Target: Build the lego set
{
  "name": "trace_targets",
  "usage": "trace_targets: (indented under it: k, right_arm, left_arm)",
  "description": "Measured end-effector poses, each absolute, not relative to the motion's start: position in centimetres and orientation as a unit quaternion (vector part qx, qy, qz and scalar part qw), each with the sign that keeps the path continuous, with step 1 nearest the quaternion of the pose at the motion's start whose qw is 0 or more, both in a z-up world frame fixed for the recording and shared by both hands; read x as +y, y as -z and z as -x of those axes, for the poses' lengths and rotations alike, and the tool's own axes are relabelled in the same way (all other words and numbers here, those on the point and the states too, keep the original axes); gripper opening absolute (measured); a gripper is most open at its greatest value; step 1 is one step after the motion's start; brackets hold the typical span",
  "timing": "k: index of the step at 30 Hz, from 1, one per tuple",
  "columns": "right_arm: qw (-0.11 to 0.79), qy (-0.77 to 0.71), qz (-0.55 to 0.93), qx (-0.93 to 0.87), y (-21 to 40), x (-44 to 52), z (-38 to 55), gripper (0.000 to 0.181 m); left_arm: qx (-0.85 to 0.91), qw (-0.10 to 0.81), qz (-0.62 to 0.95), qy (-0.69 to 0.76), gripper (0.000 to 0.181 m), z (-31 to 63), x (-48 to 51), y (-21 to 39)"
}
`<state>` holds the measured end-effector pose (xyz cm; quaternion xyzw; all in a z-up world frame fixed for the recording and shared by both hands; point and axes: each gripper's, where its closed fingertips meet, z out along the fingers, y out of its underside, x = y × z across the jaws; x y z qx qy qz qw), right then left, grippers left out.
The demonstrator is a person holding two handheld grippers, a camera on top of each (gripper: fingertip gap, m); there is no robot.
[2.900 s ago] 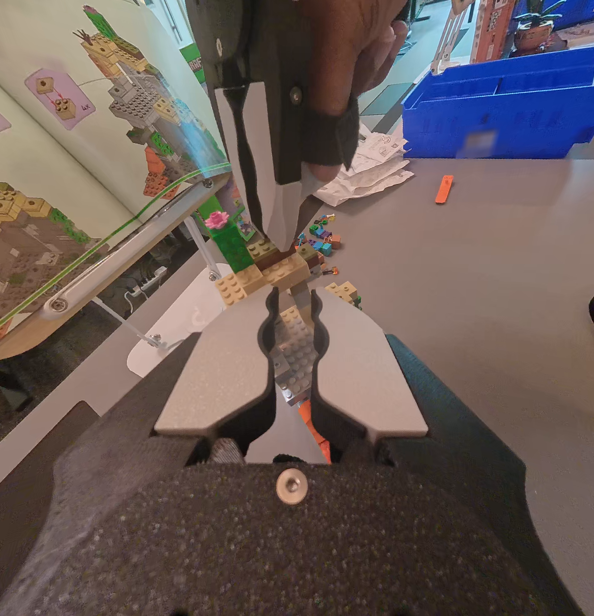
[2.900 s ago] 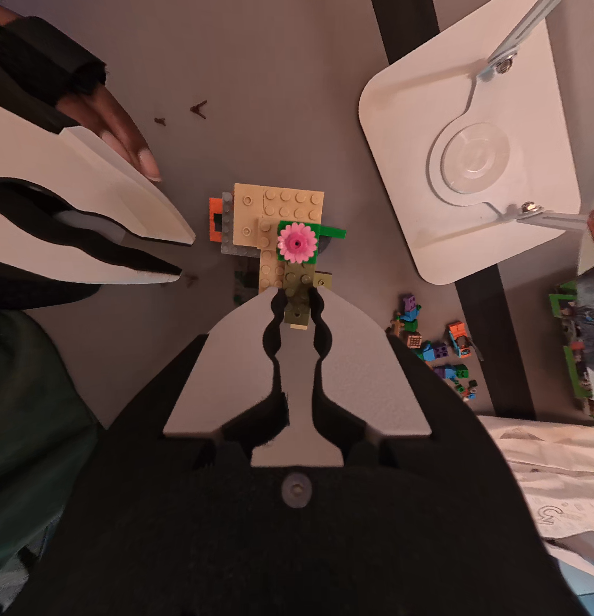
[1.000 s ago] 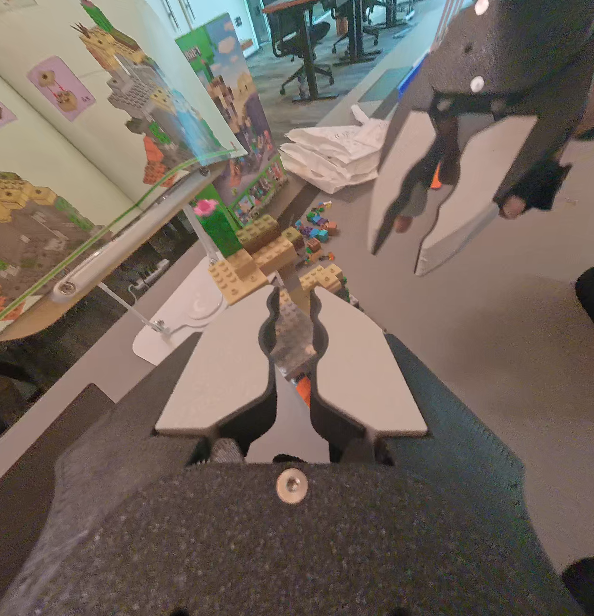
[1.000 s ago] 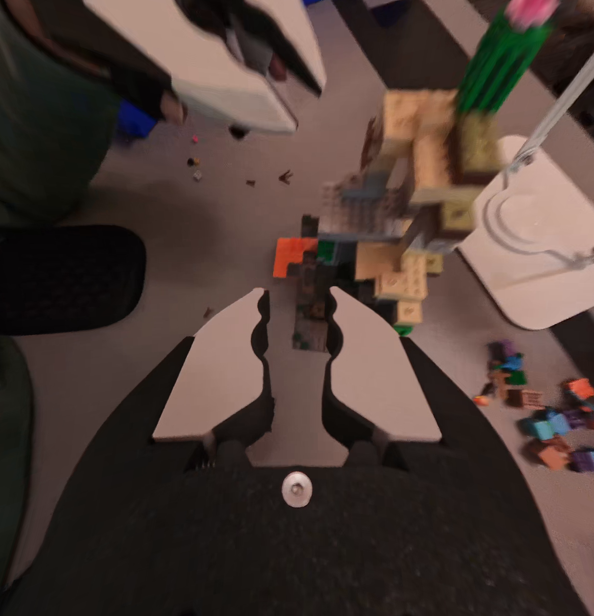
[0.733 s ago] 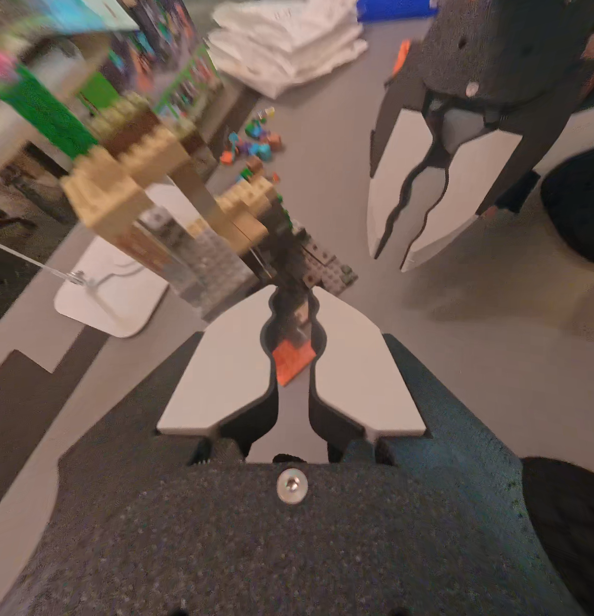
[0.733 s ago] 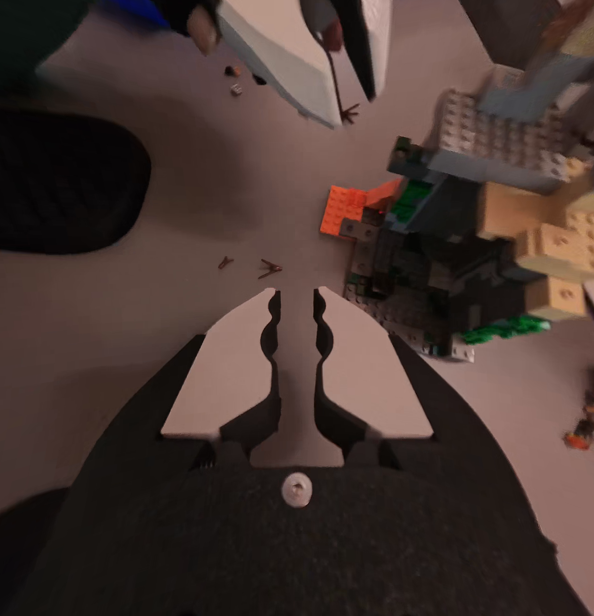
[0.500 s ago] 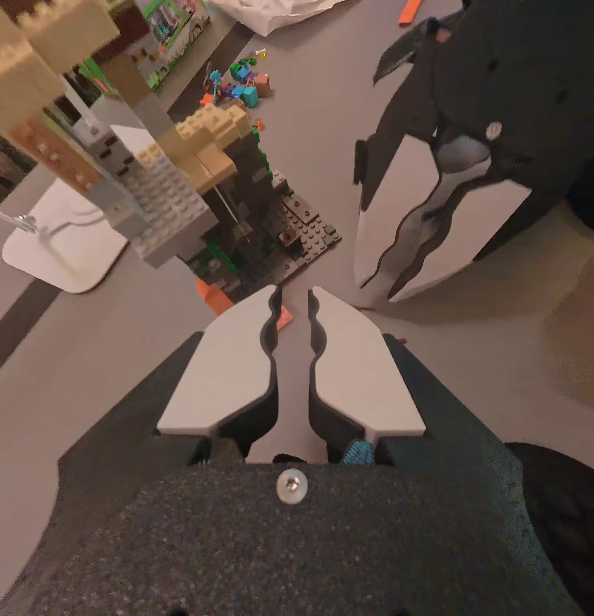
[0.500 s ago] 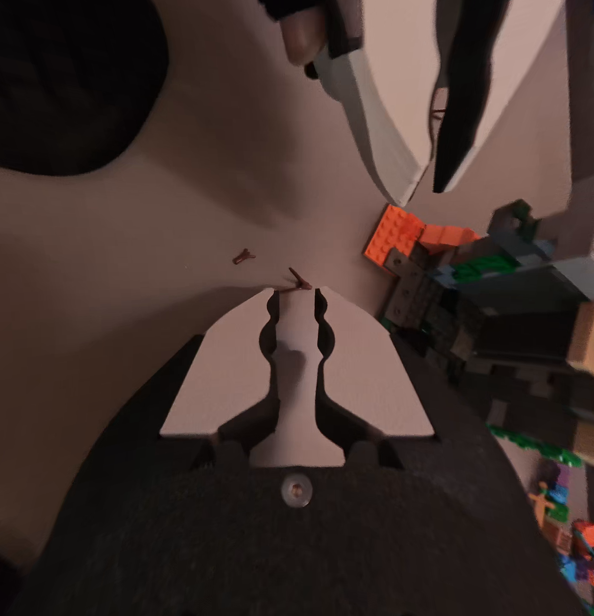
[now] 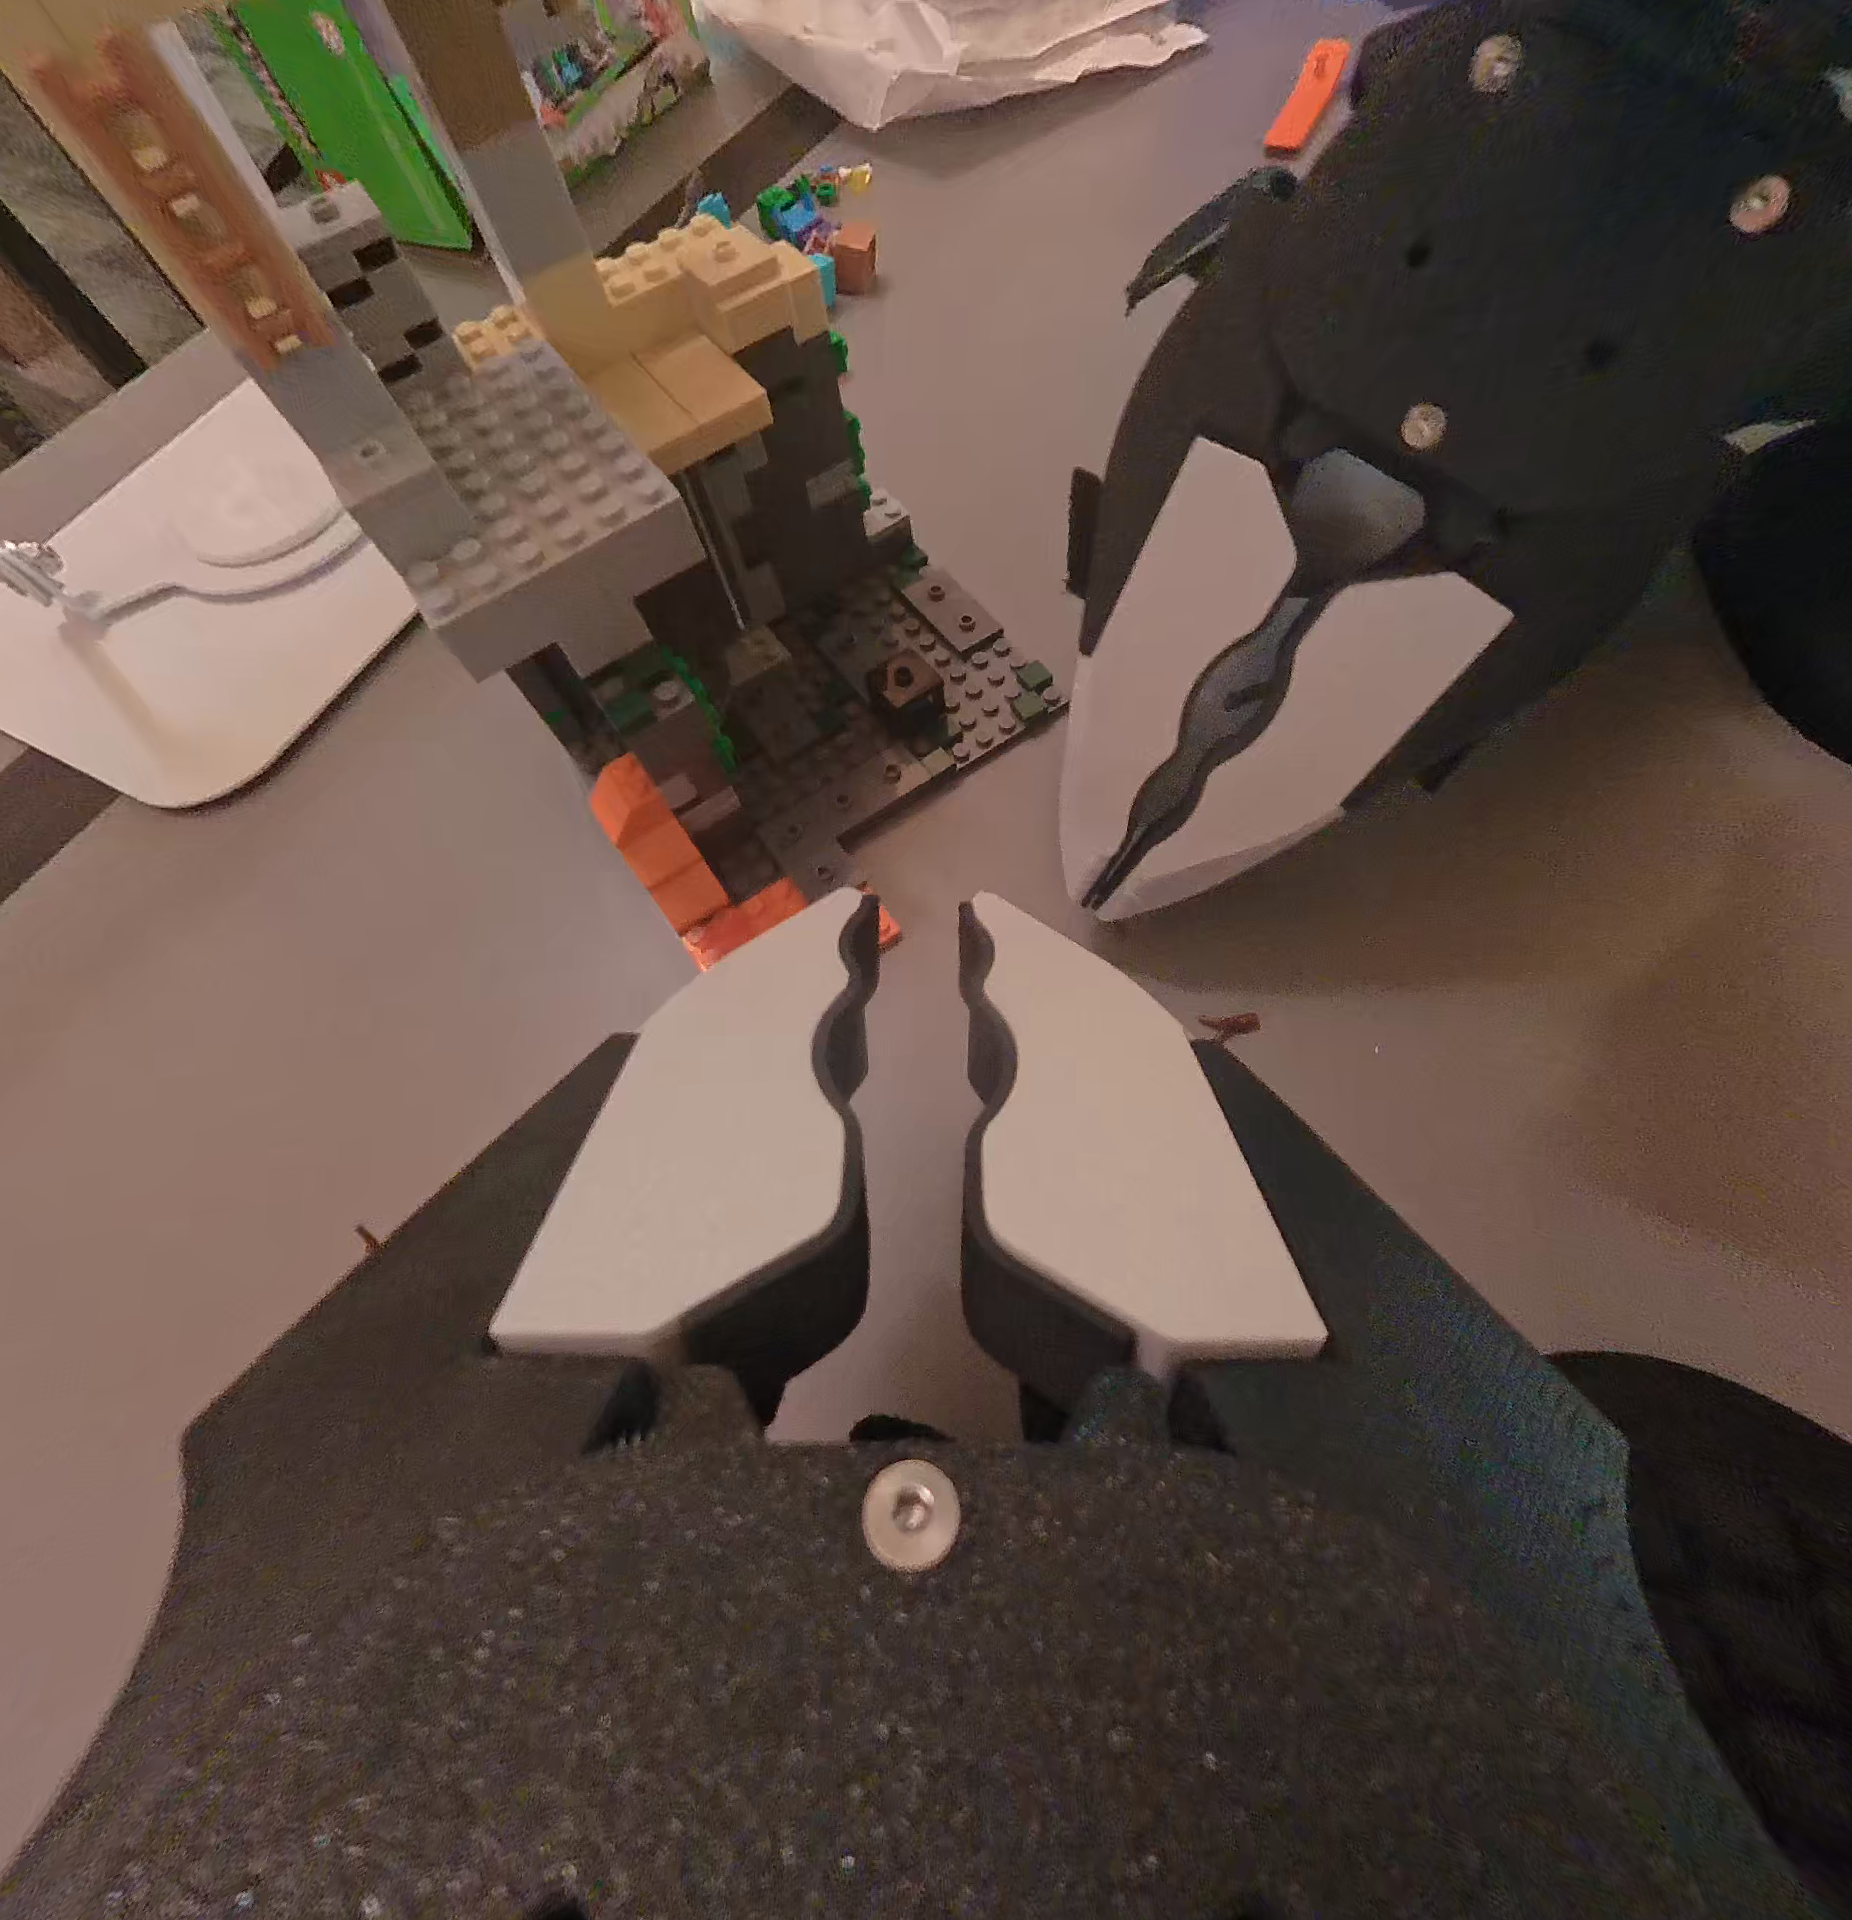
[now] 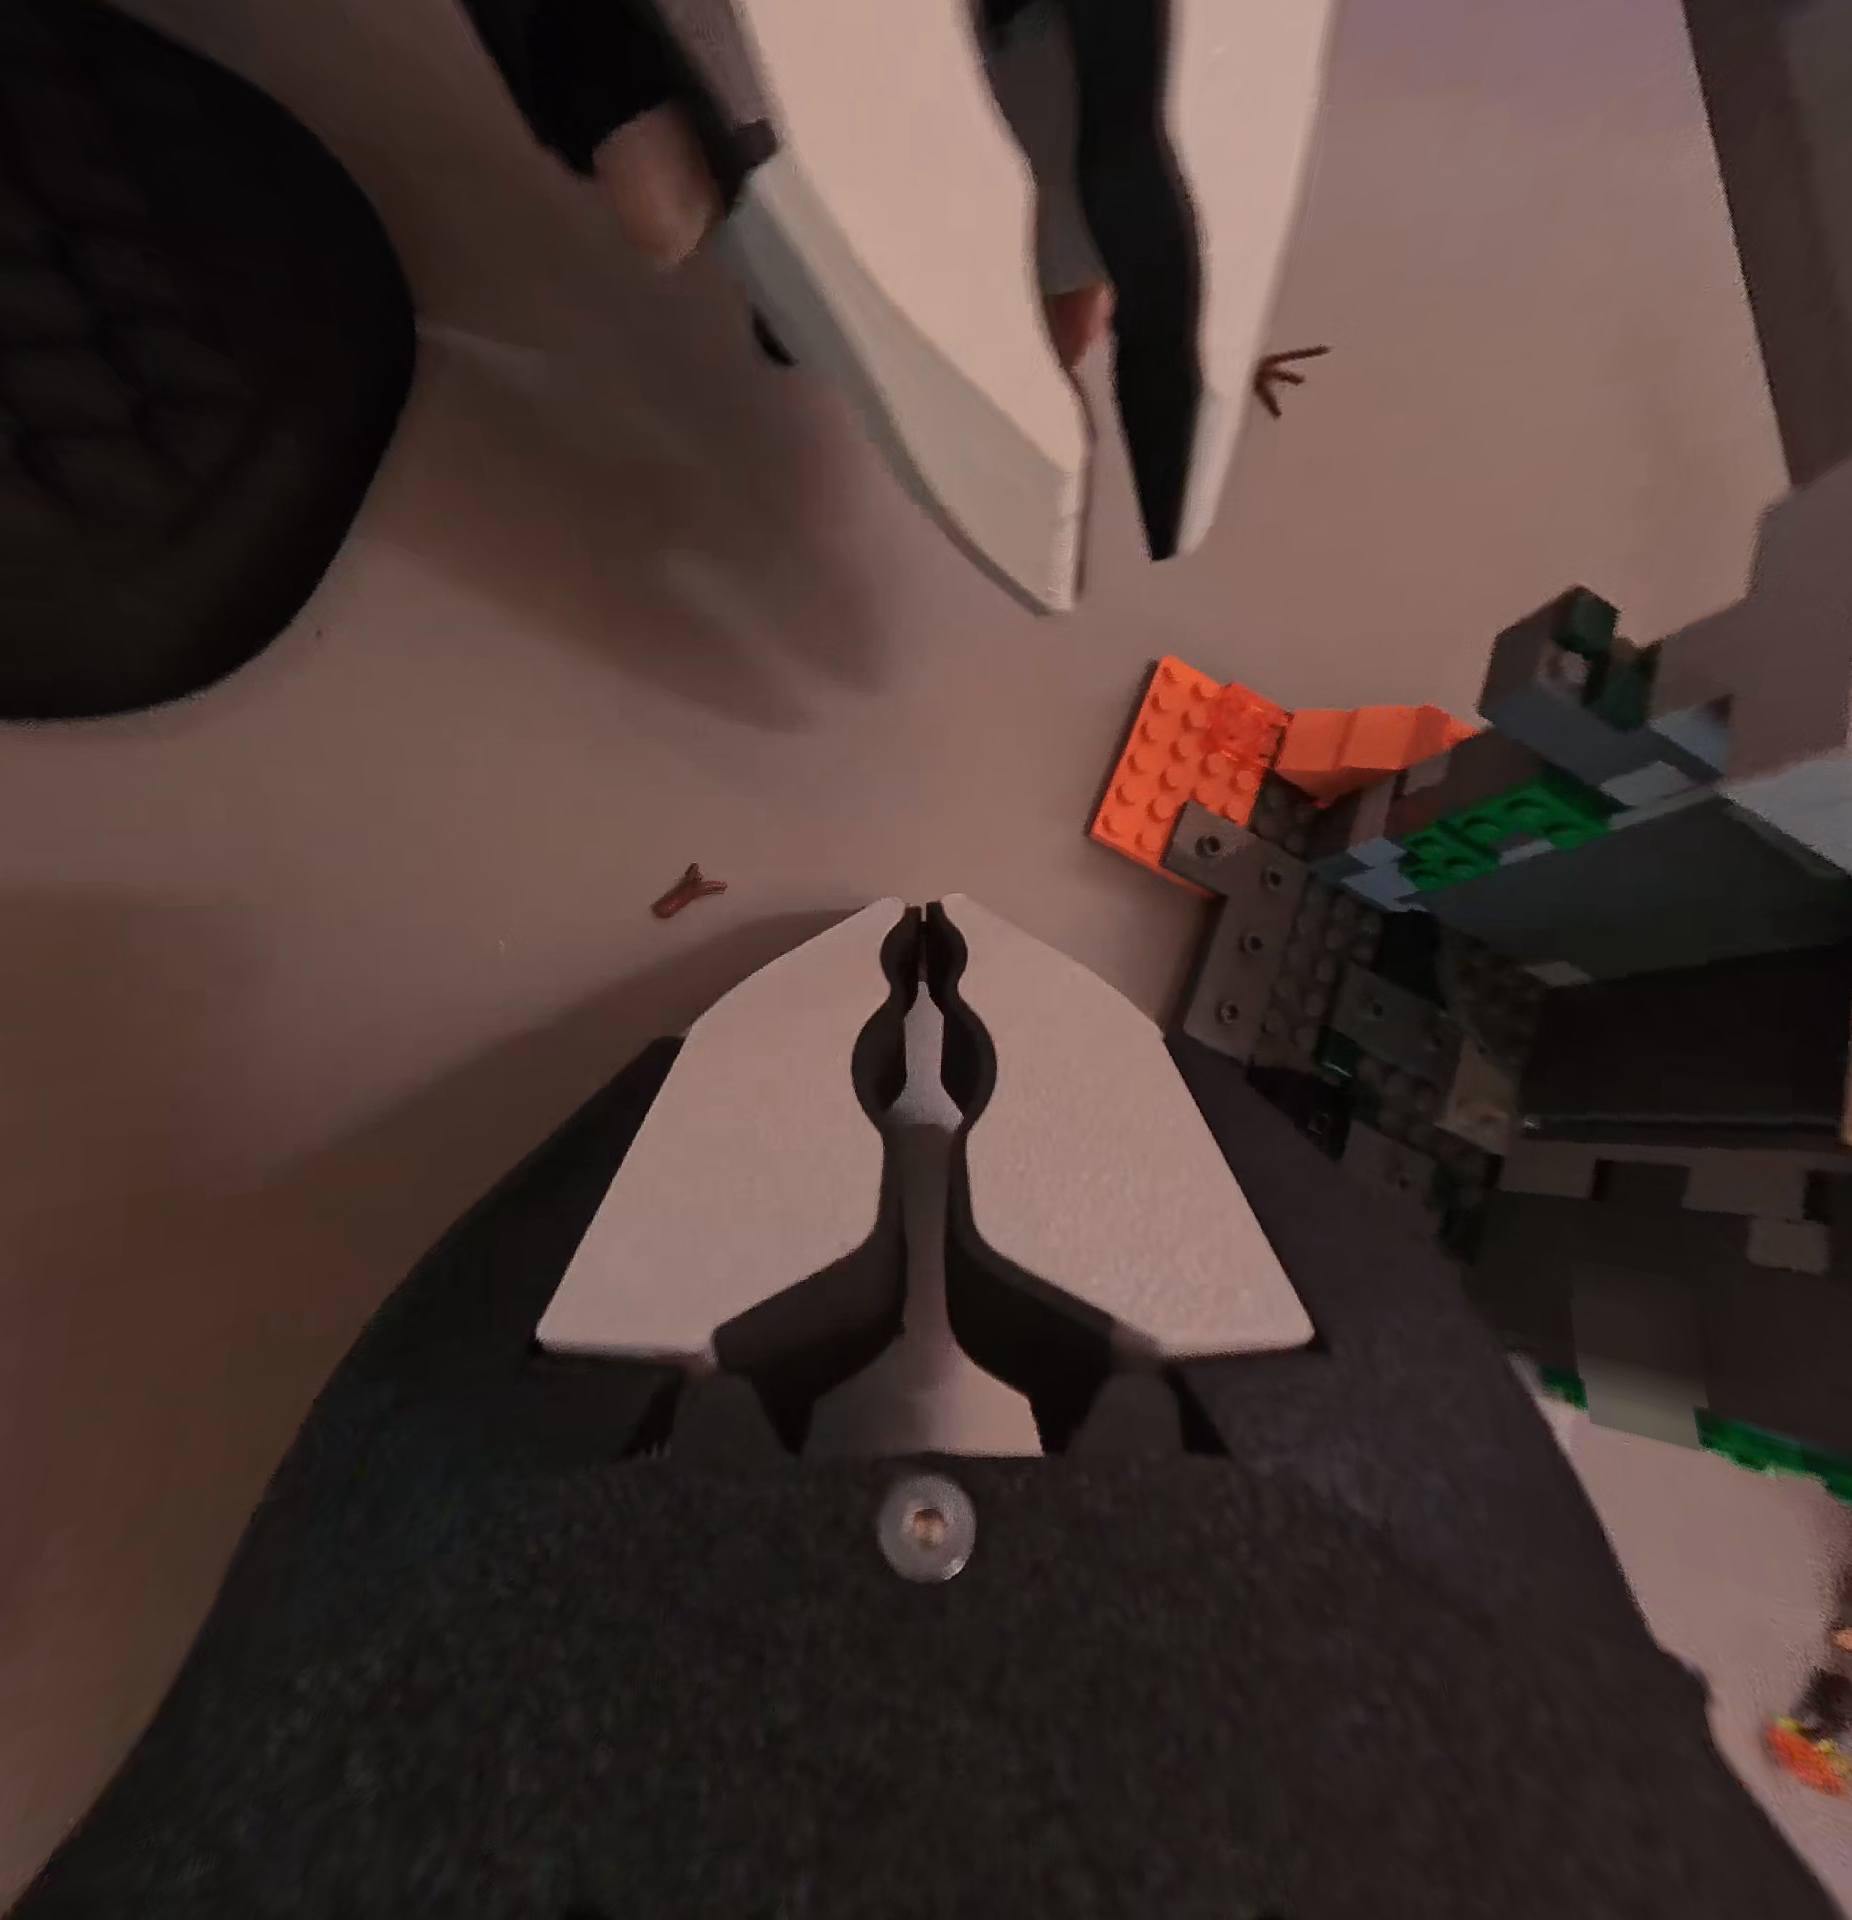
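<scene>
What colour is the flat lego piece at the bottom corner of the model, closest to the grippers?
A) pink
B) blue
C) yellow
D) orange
D: the flat studded plate lying on the table at the corner of the model is orange, and it shows just ahead of the left hand-held gripper too.

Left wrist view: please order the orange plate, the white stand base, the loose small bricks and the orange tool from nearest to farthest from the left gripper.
Measured from the left gripper:
1. Orange plate, at the model's foot, right by the left fingertip.
2. White stand base, far left on the table.
3. Loose small bricks, behind the model.
4. Orange tool, at the back, upper right.
</scene>
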<state>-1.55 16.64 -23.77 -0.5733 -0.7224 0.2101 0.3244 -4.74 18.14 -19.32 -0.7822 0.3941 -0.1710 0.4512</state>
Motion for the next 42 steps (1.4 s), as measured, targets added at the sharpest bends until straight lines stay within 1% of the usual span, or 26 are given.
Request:
trace_targets:
  k: [3,7,11,15,21,30,35,42]
  right_arm:
    - [0.317,-0.283,0.608,-0.671,22.1,16.9,1.4,0.001]
    - [0.303,-0.412,0.645,-0.568,18.4,17.7,1.0,0.001]
    - [0.278,-0.523,0.650,-0.477,15.1,18.0,0.7,0.000]
    - [0.243,-0.600,0.634,-0.424,13.5,17.1,1.2,0.000]
    - [0.223,-0.624,0.617,-0.425,13.2,16.1,2.3,0.001]
    - [0.206,-0.649,0.604,-0.415,12.7,15.7,3.2,0.001]
    - [0.194,-0.664,0.600,-0.401,12.4,15.7,3.3,0.001]
    - [0.179,-0.683,0.598,-0.378,12.2,15.9,3.2,0.001]
  left_arm:
    - [0.400,0.463,0.770,0.179,0.015,4.3,17.9,18.8]
    - [0.404,0.490,0.748,0.195,0.018,3.7,17.6,17.7]
    - [0.397,0.519,0.724,0.221,0.019,2.8,17.3,16.7]
    - [0.396,0.538,0.708,0.230,0.021,1.6,17.1,16.3]
    - [0.392,0.552,0.690,0.254,0.021,0.5,16.6,15.7]
    - [0.379,0.573,0.678,0.260,0.013,0.8,16.6,14.7]
    - [0.378,0.580,0.674,0.258,0.011,0.9,16.6,14.4]
    - [0.384,0.587,0.666,0.254,0.003,0.8,16.4,14.3]
